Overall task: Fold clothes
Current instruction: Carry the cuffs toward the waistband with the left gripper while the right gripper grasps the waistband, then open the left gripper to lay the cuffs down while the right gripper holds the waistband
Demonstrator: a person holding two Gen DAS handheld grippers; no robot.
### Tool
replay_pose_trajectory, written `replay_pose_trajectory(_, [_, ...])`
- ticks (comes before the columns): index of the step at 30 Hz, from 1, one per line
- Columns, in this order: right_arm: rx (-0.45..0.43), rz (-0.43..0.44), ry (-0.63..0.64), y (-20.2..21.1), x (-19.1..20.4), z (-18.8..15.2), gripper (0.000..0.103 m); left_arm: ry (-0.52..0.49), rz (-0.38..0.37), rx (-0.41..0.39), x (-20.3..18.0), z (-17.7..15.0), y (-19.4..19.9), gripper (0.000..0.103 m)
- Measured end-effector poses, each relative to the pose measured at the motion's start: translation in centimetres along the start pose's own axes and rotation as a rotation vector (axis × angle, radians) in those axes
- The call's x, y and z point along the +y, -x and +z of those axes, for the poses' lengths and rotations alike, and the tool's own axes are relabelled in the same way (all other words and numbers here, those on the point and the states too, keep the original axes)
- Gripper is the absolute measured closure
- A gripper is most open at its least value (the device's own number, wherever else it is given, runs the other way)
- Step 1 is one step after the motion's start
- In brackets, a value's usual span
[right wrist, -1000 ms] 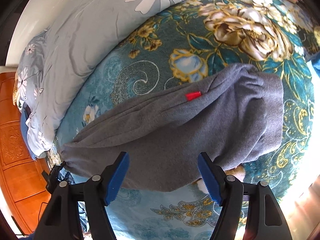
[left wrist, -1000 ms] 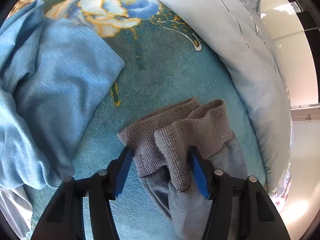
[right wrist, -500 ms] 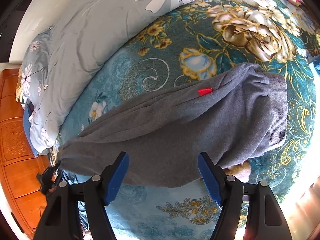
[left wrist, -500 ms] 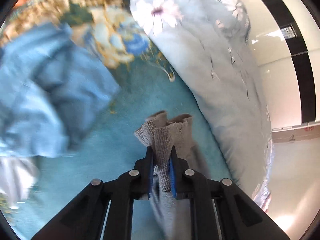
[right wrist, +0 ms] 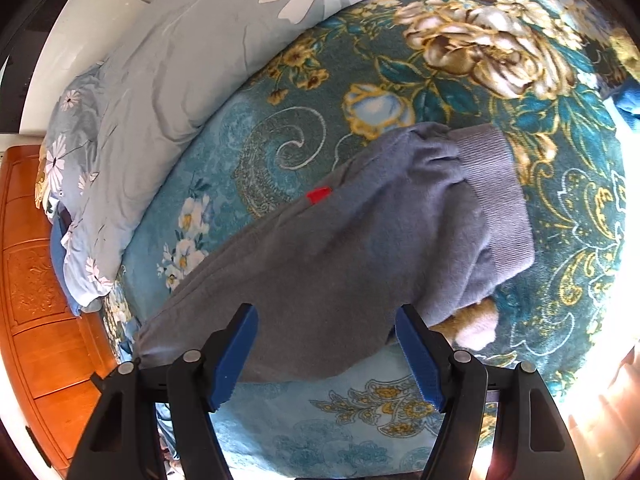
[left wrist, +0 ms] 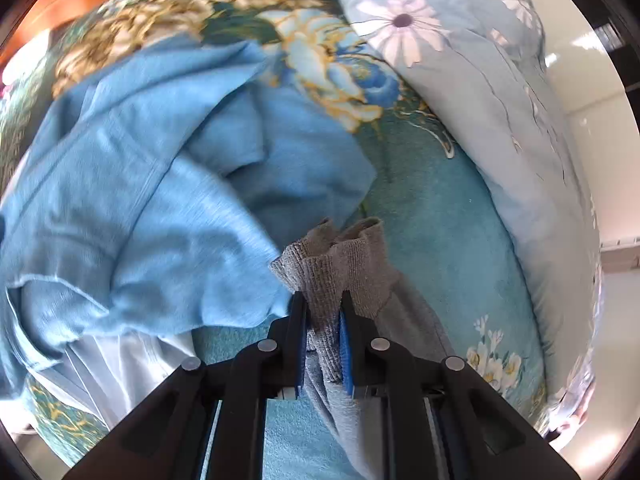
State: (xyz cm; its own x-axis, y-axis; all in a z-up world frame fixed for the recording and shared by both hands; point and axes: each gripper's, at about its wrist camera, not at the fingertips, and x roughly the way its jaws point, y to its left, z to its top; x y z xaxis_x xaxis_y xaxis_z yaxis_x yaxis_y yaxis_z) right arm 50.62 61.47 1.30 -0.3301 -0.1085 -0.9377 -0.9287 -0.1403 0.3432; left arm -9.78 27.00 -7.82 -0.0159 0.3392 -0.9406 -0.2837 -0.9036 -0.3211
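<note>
A pair of grey sweatpants (right wrist: 360, 248) lies across the floral teal blanket (right wrist: 440, 92), with the ribbed waistband (right wrist: 496, 200) to the right and a small red tag (right wrist: 319, 195) on top. In the left wrist view the two ribbed leg cuffs (left wrist: 340, 252) are bunched together and lifted off the blanket. My left gripper (left wrist: 323, 300) pinches them between its blue pads, its jaws opening slightly while the cloth stays clamped. My right gripper (right wrist: 326, 316) hovers open over the pants' middle, nothing between its fingers.
A crumpled light-blue garment (left wrist: 140, 200) lies left of the cuffs, with white cloth (left wrist: 120, 364) under its edge. A pale floral duvet (left wrist: 500, 120) borders the blanket; it also shows in the right wrist view (right wrist: 160, 92). A wooden bed frame (right wrist: 36, 280) stands at the left.
My left gripper closed on the two cuffs, then lifted them and drew them toward the blue garment. The pants slid slightly in the right view; the right jaws stayed open.
</note>
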Motion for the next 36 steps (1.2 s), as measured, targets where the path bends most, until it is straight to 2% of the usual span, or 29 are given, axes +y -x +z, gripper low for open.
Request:
replay_pose_trajectory(3, [-0.025,-0.010,-0.026,0.1,-1.3,-0.4,0.027,-0.019,0.045,0.061,-0.2,0.5,-2.1,0.083])
replay_pose_trajectory(5, [-0.039,-0.018,-0.047,0.1,-2.4,-0.8,0.027,-0.006,0.039,0.109,0.0,0.1,-2.3,0.077])
replay_pose_trajectory(7, [-0.054,-0.020,-0.078,-0.1,-3.8,-1.6,0.027,0.006,0.033,0.147,0.0,-0.6,-2.1,0.064])
replay_pose_trajectory(8, [-0.060,-0.018,-0.096,-0.1,-4.6,-2.1,0.026,0.006,0.035,0.152,0.0,-1.1,-1.5,0.063])
replay_pose_trajectory(14, [-0.114,-0.020,-0.290,-0.8,-10.4,-4.4,0.026,0.024,0.048,0.165,-0.2,-4.4,1.4,0.060])
replay_pose_trajectory(17, [-0.144,0.016,-0.400,-1.3,-13.1,-4.8,0.026,0.053,0.054,0.160,-0.4,-6.0,2.7,0.059])
replay_pose_trajectory(20, [-0.169,0.059,-0.500,-2.1,-15.3,-4.8,0.026,0.115,0.027,0.190,-0.4,-7.1,3.7,0.058])
replay_pose_trajectory(23, [-0.170,0.100,-0.572,-3.0,-17.0,-4.4,0.028,0.106,0.009,0.196,-1.7,-7.7,4.6,0.058])
replay_pose_trajectory(28, [-0.148,0.175,-0.608,-4.6,-18.1,-3.1,0.044,0.029,0.031,0.215,-4.4,-8.4,5.5,0.057])
replay_pose_trajectory(32, [-0.104,0.199,-0.608,-6.1,-18.2,-2.3,0.052,0.022,0.016,0.209,-5.6,-9.3,6.8,0.057])
replay_pose_trajectory(33, [-0.104,0.210,-0.613,-6.2,-18.3,-2.2,0.059,0.018,0.016,0.209,-5.9,-9.5,6.9,0.057])
replay_pose_trajectory(35, [-0.110,0.234,-0.624,-6.3,-18.5,-2.1,0.063,0.013,0.017,0.209,-6.1,-10.2,7.6,0.056])
replay_pose_trajectory(36, [-0.113,0.247,-0.630,-6.4,-18.6,-2.0,0.071,0.011,0.017,0.208,-6.3,-10.6,7.9,0.056])
